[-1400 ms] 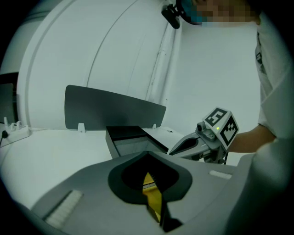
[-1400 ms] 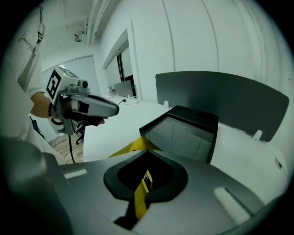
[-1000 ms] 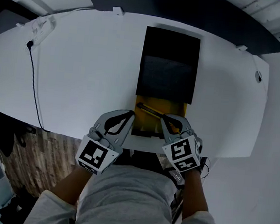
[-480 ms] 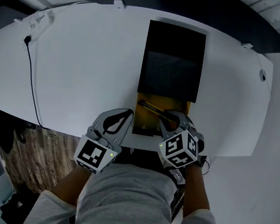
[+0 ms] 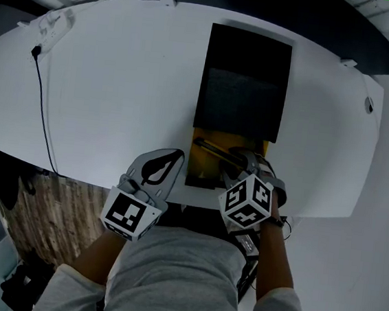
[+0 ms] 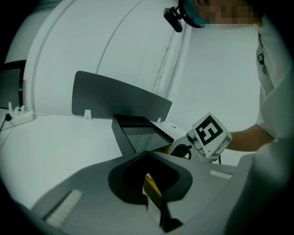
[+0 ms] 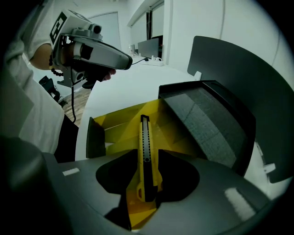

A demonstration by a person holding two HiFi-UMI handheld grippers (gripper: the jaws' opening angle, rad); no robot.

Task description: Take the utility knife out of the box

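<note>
The black box [image 5: 244,80] lies open on the white table, its yellow tray [image 5: 203,169] by the front edge. The yellow-and-black utility knife [image 5: 212,150] rests slantwise in the tray. My right gripper [image 5: 239,159] points steeply down over the tray's right side. In the right gripper view its jaws [image 7: 147,193] are opening, with the knife's [image 7: 146,151] rear end between them, and the pads are not pressing it. My left gripper [image 5: 179,158] is at the tray's left wall. In the left gripper view it [image 6: 154,193] looks shut on that yellow wall [image 6: 153,190].
A black cable [image 5: 45,101] runs from a power strip [image 5: 56,23] over the table's left part and off the front edge. A dark panel [image 5: 266,0] stands behind the table. The person's lap is right below the front edge.
My right gripper has rolled and tipped further down over the knife, so its marker cube shows a different face. The left gripper has hardly moved.
</note>
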